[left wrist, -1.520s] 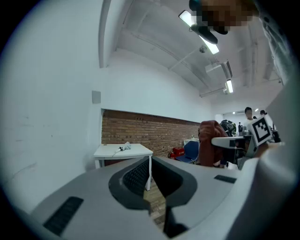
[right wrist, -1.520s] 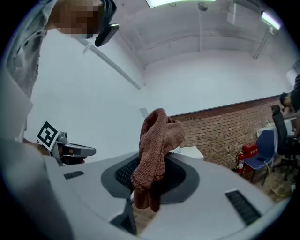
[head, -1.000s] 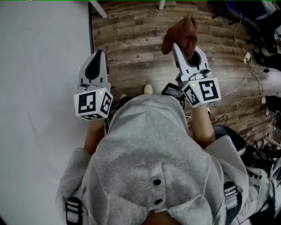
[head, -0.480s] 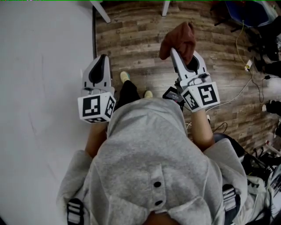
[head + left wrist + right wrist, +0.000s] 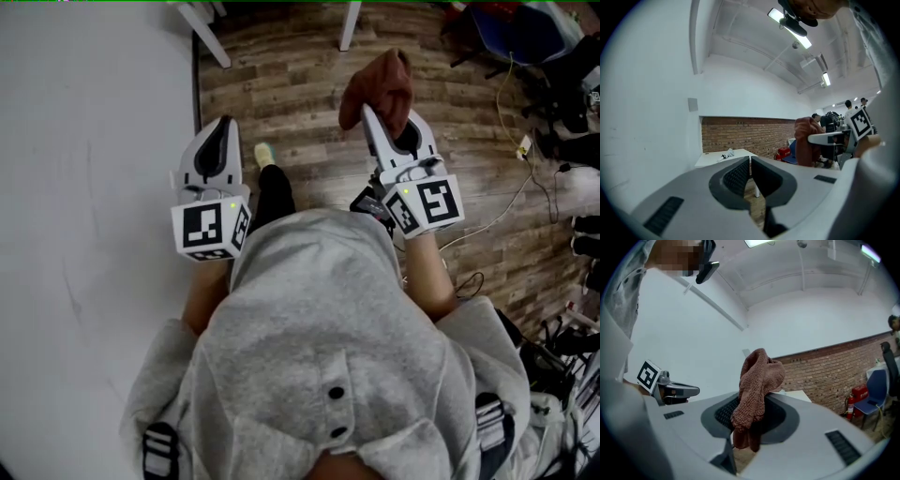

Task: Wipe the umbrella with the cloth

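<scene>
— While it hangs above the brown wood-plank floor [image 5: 291, 84], what holds the rust-brown knitted cloth [image 5: 382, 82]?
— The grey-white right gripper [image 5: 751, 414], jaws clamped on it. The matching left gripper [image 5: 750, 164] is empty, its jaws nearly touching.

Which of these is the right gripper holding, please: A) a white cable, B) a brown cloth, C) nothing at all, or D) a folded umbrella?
B: in the right gripper view, the right gripper is shut on the brown cloth, which bunches up above its jaws.
</scene>
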The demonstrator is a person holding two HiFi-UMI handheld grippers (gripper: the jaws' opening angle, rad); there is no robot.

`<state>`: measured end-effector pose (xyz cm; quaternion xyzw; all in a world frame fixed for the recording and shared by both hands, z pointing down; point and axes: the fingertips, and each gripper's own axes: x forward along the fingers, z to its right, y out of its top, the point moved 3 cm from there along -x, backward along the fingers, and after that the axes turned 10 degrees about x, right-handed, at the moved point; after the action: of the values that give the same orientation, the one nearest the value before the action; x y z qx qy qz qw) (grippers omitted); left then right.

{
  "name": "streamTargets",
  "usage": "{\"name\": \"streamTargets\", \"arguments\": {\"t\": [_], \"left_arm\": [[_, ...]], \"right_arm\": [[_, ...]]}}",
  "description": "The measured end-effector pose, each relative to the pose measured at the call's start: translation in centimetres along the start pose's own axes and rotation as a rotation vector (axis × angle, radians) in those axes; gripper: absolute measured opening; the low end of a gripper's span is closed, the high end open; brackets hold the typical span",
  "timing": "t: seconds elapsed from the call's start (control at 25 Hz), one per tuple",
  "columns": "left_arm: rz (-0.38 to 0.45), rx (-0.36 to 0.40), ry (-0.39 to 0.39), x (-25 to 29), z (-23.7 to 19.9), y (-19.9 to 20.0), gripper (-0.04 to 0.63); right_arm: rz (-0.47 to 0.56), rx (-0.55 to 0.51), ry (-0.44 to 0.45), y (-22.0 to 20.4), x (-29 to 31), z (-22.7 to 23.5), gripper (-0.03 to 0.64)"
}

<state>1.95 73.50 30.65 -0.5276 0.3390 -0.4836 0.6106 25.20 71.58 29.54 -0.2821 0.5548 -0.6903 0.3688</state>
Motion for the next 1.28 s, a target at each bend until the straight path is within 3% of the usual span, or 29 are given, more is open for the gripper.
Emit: {"name": "streamTargets", "arguments": {"t": [0.56,1.04,1.28], "left_arm": [[-0.08,-0.038,0.031,11.6,-10.1,-2.9,0.015],[-0.151,-0.08,-0.034,25.2,-20.9,-5.0,0.015],[-0.156,-0.108,-0.053,28.7,-25.2,-5.9,0.015]], "right_arm": [[-0.069,0.011,0.05,-1.1,15.9,2.7,0.104],[-0.15,0.039,0.019,-1.7,33.0,6.5,0.103],[-0.169,0.033,0.008,-1.9,38.4,6.2,0.104]]}}
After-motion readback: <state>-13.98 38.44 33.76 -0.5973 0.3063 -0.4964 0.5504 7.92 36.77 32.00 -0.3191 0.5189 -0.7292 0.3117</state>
